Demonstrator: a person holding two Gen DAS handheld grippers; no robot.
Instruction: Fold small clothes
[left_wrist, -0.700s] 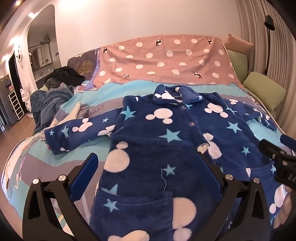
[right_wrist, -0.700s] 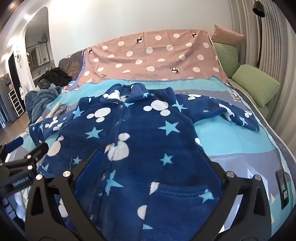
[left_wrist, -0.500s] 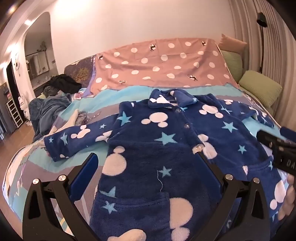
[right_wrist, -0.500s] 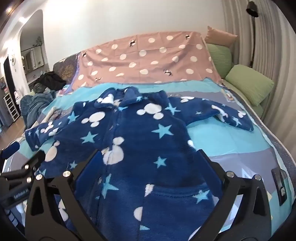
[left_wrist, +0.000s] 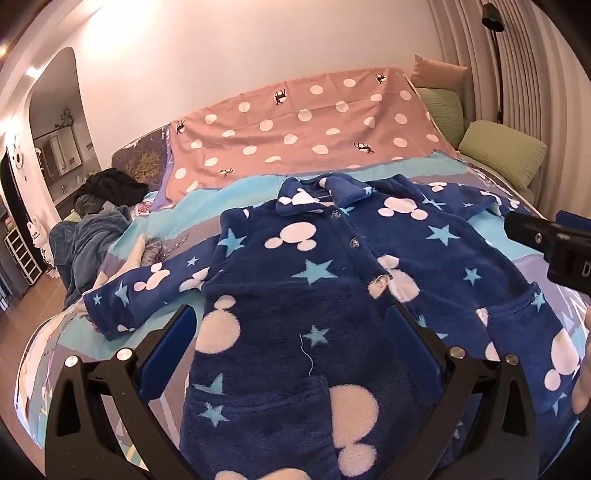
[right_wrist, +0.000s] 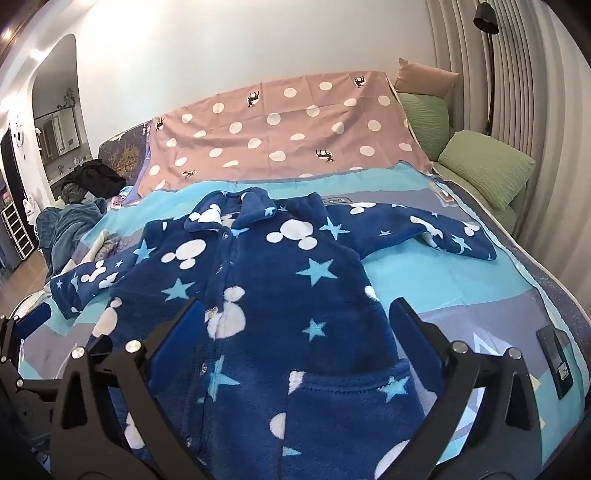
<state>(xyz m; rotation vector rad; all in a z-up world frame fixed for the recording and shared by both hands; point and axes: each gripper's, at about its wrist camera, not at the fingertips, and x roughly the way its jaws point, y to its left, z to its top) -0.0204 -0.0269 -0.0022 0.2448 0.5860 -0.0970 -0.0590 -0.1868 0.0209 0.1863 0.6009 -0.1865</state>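
Black tools (left_wrist: 291, 328) (right_wrist: 295, 325) wide above pyjama top (left_wrist: 295, 295)

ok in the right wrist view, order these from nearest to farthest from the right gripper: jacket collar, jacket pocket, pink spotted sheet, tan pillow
1. jacket pocket, right between the open fingers of the right gripper, low in the picture
2. jacket collar, mid-bed, left of centre
3. pink spotted sheet, draped across the head of the bed
4. tan pillow, far right corner, by the wall

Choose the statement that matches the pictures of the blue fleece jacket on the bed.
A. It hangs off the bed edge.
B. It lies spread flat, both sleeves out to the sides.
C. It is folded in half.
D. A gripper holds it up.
B: the jacket lies open-faced on the bedspread, one sleeve stretched out to each side.
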